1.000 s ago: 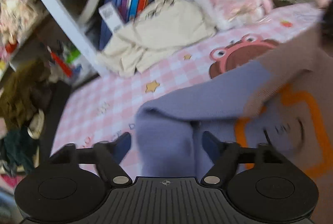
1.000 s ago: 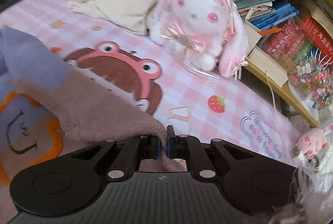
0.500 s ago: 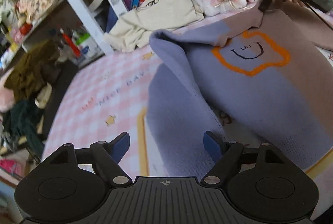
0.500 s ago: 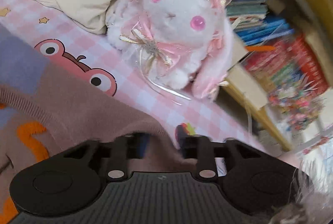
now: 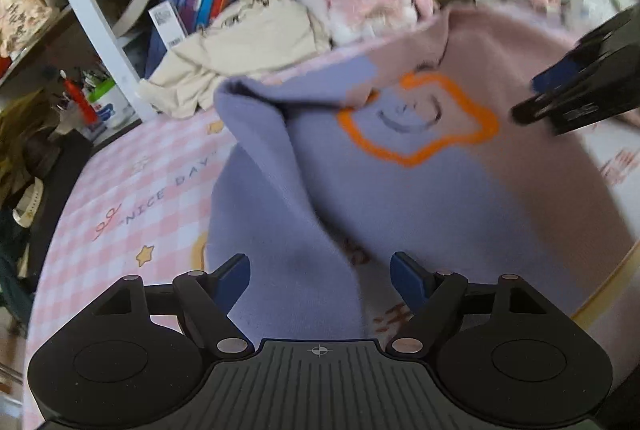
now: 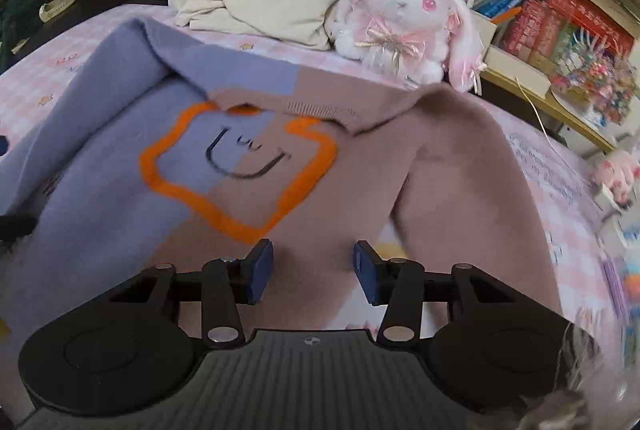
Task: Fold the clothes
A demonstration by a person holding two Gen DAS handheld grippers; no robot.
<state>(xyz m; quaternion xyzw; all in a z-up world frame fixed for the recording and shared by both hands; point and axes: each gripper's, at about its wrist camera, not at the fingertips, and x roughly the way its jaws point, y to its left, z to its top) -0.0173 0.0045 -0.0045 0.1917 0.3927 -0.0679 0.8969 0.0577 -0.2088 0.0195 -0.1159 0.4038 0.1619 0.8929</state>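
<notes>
Two colours split your sweater (image 6: 224, 214): lavender on one half, dusty mauve on the other, with an orange outline and a black smile across the chest. It lies spread on the pink checked surface (image 5: 132, 198), collar just beside the plush rabbit (image 6: 404, 18), sleeves folded down alongside the body. Your left gripper (image 5: 320, 276) and right gripper (image 6: 312, 266) both hover above it, fingers parted, holding nothing.
</notes>
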